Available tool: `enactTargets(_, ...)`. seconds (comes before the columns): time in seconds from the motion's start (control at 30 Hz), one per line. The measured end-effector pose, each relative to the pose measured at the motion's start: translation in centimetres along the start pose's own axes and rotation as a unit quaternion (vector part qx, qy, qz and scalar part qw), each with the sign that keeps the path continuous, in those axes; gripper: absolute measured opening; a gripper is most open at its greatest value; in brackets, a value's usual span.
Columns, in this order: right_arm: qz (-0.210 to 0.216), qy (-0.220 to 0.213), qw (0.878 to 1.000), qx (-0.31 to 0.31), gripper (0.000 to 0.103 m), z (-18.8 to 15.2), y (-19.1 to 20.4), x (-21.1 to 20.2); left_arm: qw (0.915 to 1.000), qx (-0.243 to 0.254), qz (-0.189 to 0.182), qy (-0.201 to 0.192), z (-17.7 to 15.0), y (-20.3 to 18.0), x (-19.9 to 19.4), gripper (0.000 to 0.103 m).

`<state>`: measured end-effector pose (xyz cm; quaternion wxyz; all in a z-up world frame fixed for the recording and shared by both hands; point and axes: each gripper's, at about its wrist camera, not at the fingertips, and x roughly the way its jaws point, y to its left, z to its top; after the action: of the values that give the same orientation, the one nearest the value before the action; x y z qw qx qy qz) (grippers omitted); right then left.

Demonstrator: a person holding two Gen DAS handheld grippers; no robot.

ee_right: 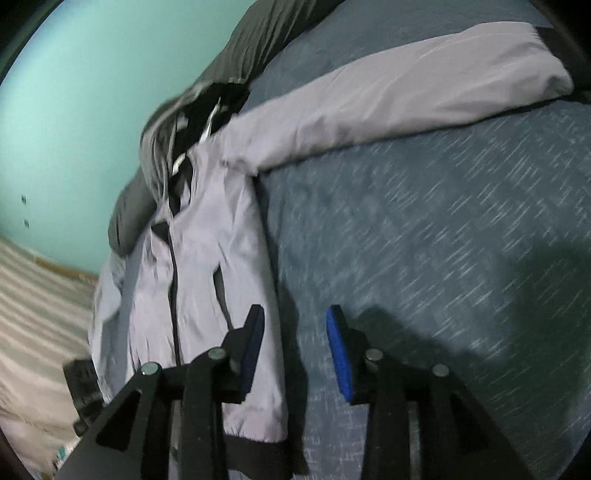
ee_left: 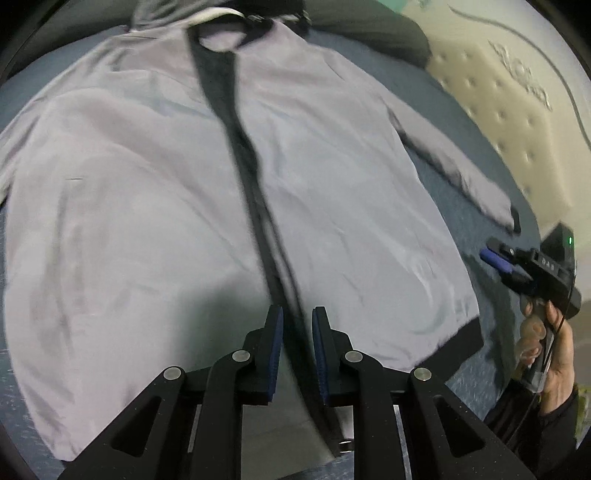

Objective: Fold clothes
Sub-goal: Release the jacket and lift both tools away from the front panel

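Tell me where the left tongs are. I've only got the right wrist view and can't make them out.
Observer: The left tongs are open and hover over the jacket, astride its dark zip strip near the hem. They grip nothing.
Operator: Is the front lying flat?
Observer: Yes. Both front panels are spread flat, and the zip strip runs unbroken from collar to hem.
Operator: What's beyond the sleeve on my side?
Observer: A beige quilted mattress borders the blue cover.
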<state>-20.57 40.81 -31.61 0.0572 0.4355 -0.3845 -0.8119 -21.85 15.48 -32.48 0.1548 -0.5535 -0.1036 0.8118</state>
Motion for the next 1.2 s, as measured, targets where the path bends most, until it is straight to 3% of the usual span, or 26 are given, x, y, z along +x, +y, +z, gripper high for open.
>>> enactTargets(0.23, -0.02, 0.001, 1.0, -0.013, 0.035, 2.3, -0.4, -0.4, 0.9986, -0.044, 0.014, -0.026, 0.6, 5.0, -2.2, 0.029)
enactTargets(0.33, -0.03, -0.005, 0.999, -0.01, 0.037, 4.4, -1.5, -0.8, 0.9979, -0.055, 0.02, -0.026, 1.0, 7.1, -2.8, 0.041)
enactTargets(0.4, -0.052, -0.02, 0.998, -0.007, 0.051, 6.3, -2.1, -1.4, 0.9975, -0.06, 0.024, -0.026, 1.3, 7.8, -2.7, 0.045)
enactTargets(0.6, -0.077, -0.019, 0.997, 0.0, 0.052, 9.9, -3.3, -1.6, 0.9966, -0.067, 0.04, -0.026, 1.3, 11.2, -4.7, 0.055)
enactTargets(0.87, -0.082, -0.009, 0.996, -0.015, 0.052, 11.1, -2.7, 0.1, 0.9943, -0.078, 0.065, -0.032, 2.3, 14.4, -6.6, 0.057)
enactTargets(1.2, -0.086, 0.025, 0.993, -0.079, 0.052, 11.7, 1.7, 4.6, 0.9883, -0.093, 0.111, -0.049, 5.2, 18.9, -8.8, 0.06)
